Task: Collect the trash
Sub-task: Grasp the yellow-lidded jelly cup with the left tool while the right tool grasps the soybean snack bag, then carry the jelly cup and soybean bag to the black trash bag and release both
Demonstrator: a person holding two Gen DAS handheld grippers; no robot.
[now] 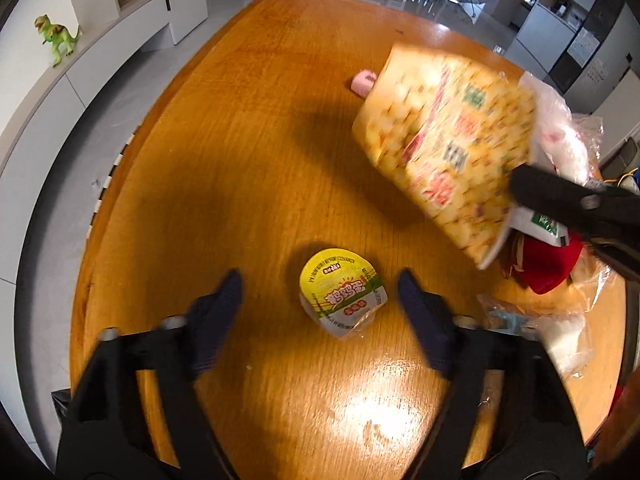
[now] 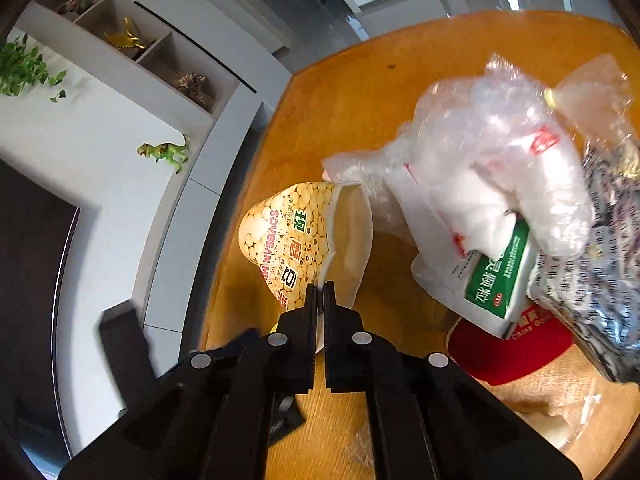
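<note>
Yellow lid (image 1: pixel 340 290) lies on table (image 1: pixel 248 140) between open left tool (image 1: pixel 320 292) fingers. Right tool (image 2: pixel 320 294) grips cup (image 2: pixel 308 236) rim.

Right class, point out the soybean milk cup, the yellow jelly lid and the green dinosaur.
soybean milk cup (image 2: pixel 288 236): right wrist view, printed side wall.
yellow jelly lid (image 1: pixel 340 284): left wrist view, foil centre.
green dinosaur (image 1: pixel 58 38): left wrist view, body.

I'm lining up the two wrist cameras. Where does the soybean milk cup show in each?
Left wrist: soybean milk cup at upper right, blurred, gripped by the right gripper.
Right wrist: cup at centre, rim pinched just above the fingers.
Shared landmark: green toy dinosaur on the white ledge.
</note>
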